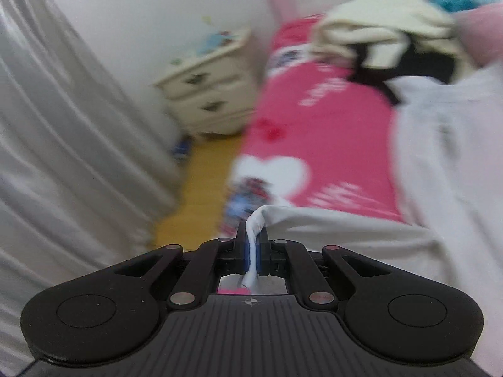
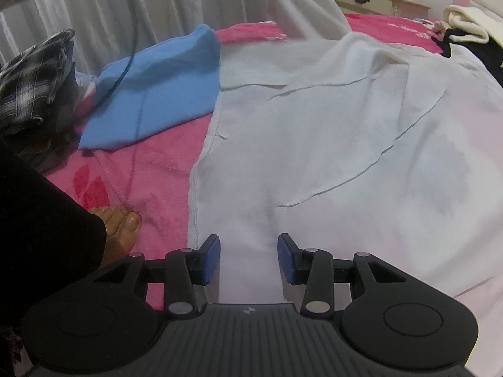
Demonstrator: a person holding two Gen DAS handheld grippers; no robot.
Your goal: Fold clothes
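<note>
Left wrist view: the left gripper (image 1: 252,242), angled down, pinches a corner of the white garment (image 1: 440,172) (the picture is blurred) over the pink blanket (image 1: 330,119). Right wrist view: the right gripper (image 2: 248,257) tilts down, jaws half apart above the garment's near edge, gripping nothing.

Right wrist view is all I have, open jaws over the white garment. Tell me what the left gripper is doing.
Observer: The left gripper is shut on a bunched edge of the white garment.
Operator: Say what lies beyond it.
Observer: The yellow floor beside the bed, which your view lacks.
Operator: Report what is between floor and wall.
Observer: A cream chest of drawers; two drawer fronts show here, though blurred.
</note>
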